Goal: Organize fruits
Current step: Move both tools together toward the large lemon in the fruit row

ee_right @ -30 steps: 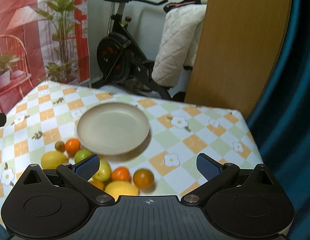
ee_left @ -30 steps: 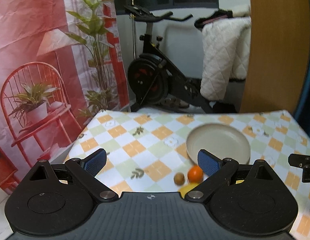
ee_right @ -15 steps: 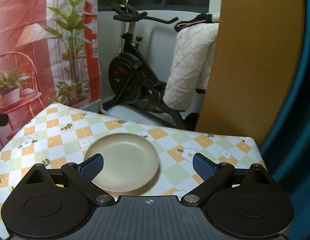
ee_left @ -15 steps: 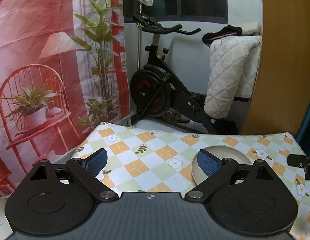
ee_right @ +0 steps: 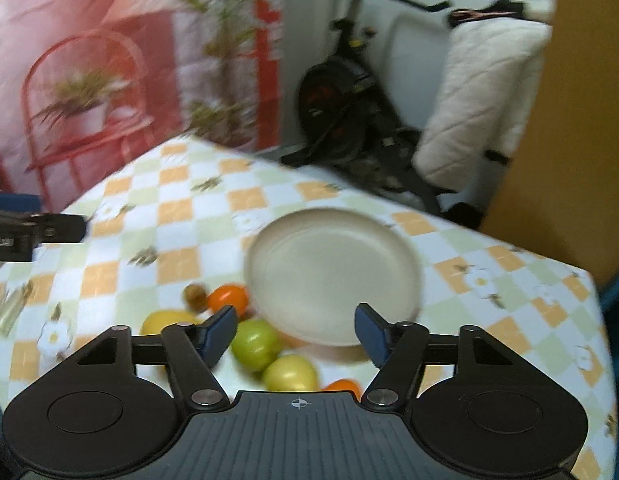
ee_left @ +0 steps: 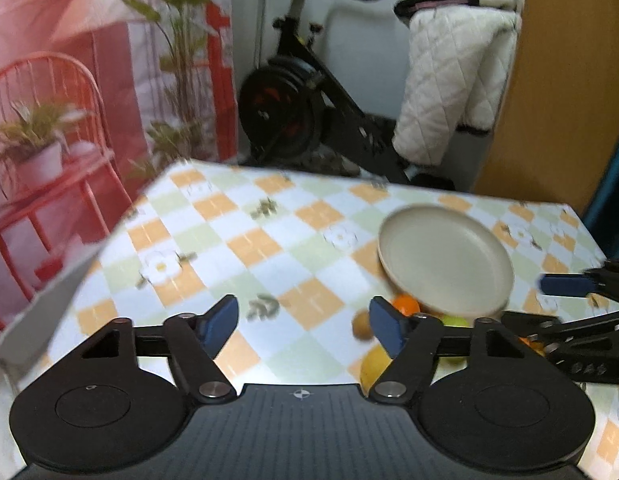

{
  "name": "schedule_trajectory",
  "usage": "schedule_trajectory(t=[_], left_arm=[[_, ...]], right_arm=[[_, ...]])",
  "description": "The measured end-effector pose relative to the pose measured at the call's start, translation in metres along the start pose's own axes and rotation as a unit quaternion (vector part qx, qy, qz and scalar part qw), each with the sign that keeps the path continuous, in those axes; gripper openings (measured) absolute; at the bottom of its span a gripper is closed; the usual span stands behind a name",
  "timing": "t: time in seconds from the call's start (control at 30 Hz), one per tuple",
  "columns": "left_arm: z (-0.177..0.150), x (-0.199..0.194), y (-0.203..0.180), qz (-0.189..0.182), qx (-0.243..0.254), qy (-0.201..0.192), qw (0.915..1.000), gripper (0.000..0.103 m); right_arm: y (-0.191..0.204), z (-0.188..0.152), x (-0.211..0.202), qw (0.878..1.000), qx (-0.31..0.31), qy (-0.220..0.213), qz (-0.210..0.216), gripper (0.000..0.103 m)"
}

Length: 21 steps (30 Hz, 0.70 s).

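One plate (ee_right: 333, 276) sits on the table (ee_right: 177, 212), empty. Along its near-left rim lies a cluster of fruit; in the right wrist view, left to right: one lemon (ee_right: 165, 320), one small brown fruit (ee_right: 196, 295), one orange (ee_right: 228, 298), one green apple (ee_right: 255, 344), one yellow-green apple (ee_right: 290, 374), and part of a second orange fruit (ee_right: 343, 385) at the gripper body's edge. More may be hidden below.

The left gripper (ee_left: 303, 326) is closing with only tablecloth between its jaws; the fruit lies just beside its right finger. The right gripper (ee_right: 295, 332) is closing too, apart and above the green apple and plate rim, gripping nothing.

The table wears a cloth checked in orange, green and white with flowers. Behind it, left to right: a red printed backdrop (ee_left: 69, 80) showing a chair and plants, an exercise bike (ee_left: 301, 112), a white quilted jacket (ee_left: 449, 84) draped over it, and a wooden panel (ee_left: 561, 92). Both views are motion-blurred.
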<state>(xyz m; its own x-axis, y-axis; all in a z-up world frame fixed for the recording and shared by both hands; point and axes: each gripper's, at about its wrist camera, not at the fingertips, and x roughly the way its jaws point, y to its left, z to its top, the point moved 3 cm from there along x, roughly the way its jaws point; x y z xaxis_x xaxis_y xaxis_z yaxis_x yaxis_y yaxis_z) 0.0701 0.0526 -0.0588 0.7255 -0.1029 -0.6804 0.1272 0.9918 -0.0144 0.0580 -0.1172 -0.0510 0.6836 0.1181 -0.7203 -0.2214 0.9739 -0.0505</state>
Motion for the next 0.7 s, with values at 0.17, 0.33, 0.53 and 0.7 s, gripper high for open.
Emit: schedule_trajectory(t=[0.17, 0.33, 0.53, 0.7], left_arm=[[-0.016, 0.014, 0.003, -0.031, -0.003, 0.030, 0.9991, 0.064], [-0.023, 0.026, 0.003, -0.067, -0.012, 0.043, 0.9968, 0.062], [-0.021, 0.042, -0.001, -0.103, -0.041, 0.060, 0.9921, 0.062], [-0.018, 0.055, -0.005, -0.123, -0.057, 0.066, 0.9886, 0.061]], right_arm=[[0.041, -0.014, 0.018, 0.994, -0.106, 0.014, 0.036, 0.047], [0.057, -0.018, 0.031, 0.988, -0.129, 0.017, 0.077, 0.045], [0.060, -0.018, 0.044, 0.985, -0.142, 0.025, 0.099, 0.045], [0.060, -0.018, 0.054, 0.984, -0.140, 0.035, 0.109, 0.049]])
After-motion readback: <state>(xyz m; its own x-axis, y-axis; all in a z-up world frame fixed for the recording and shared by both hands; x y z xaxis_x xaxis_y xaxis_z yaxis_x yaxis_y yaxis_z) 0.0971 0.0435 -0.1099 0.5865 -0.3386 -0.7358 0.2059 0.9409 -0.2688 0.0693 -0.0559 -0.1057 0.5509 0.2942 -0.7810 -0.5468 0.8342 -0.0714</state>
